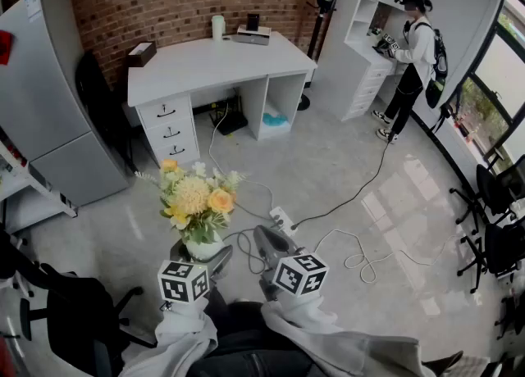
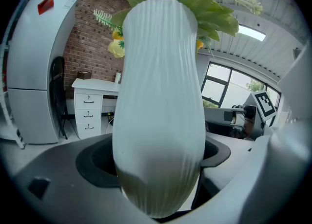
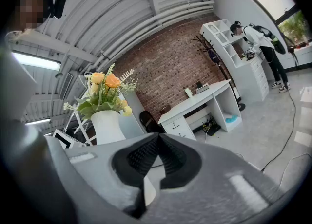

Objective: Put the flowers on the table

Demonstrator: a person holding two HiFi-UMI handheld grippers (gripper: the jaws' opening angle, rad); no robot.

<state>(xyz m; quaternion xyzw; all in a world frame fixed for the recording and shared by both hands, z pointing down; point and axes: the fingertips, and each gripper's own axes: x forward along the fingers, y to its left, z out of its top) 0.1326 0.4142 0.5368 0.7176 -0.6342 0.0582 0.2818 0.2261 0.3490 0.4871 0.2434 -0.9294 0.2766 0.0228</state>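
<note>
A bunch of yellow, orange and white flowers (image 1: 195,197) stands in a ribbed white vase (image 1: 203,246). My left gripper (image 1: 207,262) is shut on the vase's body and holds it upright above the floor. In the left gripper view the vase (image 2: 158,121) fills the middle between both jaws. My right gripper (image 1: 264,238) hangs just right of the vase, shut with nothing in it, its pads (image 3: 163,157) meeting at the tip. From the right gripper view the vase (image 3: 108,126) shows off to the left. The white desk (image 1: 213,60) stands far ahead against the brick wall.
A grey fridge (image 1: 49,105) stands left of the desk. Cables (image 1: 344,203) and a power strip (image 1: 281,218) lie on the floor between me and the desk. A person (image 1: 414,56) stands at white shelves (image 1: 373,6) at the far right. A black chair (image 1: 74,318) is at my lower left.
</note>
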